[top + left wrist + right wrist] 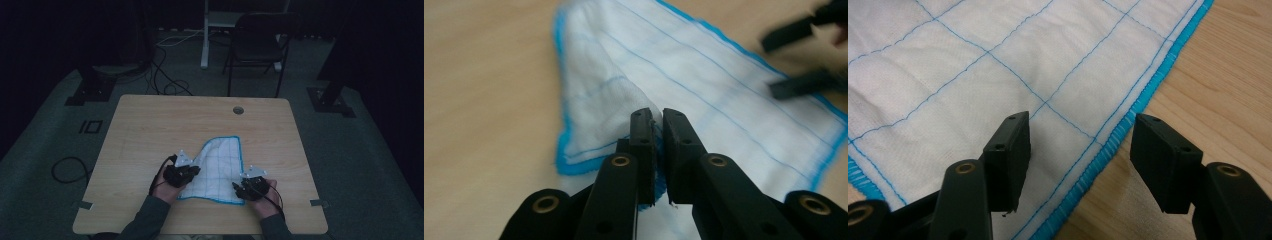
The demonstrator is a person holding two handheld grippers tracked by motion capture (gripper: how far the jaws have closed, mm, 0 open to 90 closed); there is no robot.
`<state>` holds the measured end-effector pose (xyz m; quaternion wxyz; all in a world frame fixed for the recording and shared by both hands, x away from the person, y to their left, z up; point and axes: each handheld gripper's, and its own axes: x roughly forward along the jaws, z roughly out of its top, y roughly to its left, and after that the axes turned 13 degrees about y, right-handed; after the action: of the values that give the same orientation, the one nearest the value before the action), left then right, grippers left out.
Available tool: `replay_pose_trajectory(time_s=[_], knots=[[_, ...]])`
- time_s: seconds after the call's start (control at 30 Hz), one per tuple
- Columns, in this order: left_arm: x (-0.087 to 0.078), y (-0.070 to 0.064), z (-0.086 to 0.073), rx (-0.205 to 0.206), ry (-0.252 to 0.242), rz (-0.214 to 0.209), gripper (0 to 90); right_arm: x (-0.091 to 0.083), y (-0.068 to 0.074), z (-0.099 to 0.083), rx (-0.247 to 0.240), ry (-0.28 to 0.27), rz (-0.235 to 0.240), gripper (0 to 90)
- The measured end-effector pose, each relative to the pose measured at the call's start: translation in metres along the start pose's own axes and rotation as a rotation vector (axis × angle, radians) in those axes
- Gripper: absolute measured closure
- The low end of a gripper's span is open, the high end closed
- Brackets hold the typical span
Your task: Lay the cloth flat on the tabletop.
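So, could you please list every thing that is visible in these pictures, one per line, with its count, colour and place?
cloth: one, white with blue grid lines and blue hem, partly folded, near edge of the table between the two grippers
table: one, light wood, centre of the high view
cable hole: one, grey, far part of the tabletop
folding chair: one, black, beyond the table
floor cables: several, black and white, on the grey floor behind and left of the table
left gripper: one, black, jaws closed on a raised fold of the cloth
right gripper: one, black, jaws open astride the cloth's blue hem
sleeves: two, dark, bottom of the high view
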<state>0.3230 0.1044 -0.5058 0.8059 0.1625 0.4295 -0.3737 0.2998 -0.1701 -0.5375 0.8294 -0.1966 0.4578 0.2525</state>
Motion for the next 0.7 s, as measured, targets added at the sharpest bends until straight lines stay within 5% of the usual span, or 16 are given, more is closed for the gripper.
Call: replay_pose_trajectory(time_s=[0.17, 0.37, 0.43, 0.5, 0.7], knots=[[0.013, -0.019, -0.007, 0.036, 0.065, -0.080, 76.4, 0.000, 0.000, 0.000, 0.001, 0.000, 0.001, 41.2], [-0.002, -0.018, -0.006, 0.041, 0.005, -0.052, 71.3, 0.000, 0.000, 0.000, 0.000, -0.001, -0.001, 41.2], [-0.014, -0.002, -0.004, -0.031, -0.019, 0.019, 68.4, 0.000, 0.000, 0.000, 0.001, -0.001, -0.001, 41.1], [-0.015, 0.012, -0.004, -0.094, -0.010, 0.030, 65.7, 0.000, 0.000, 0.000, 0.000, -0.001, -0.001, 41.1], [-0.005, 0.025, -0.006, -0.129, 0.029, 0.021, 60.3, 0.000, 0.000, 0.000, 0.001, -0.002, 0.000, 41.1]])
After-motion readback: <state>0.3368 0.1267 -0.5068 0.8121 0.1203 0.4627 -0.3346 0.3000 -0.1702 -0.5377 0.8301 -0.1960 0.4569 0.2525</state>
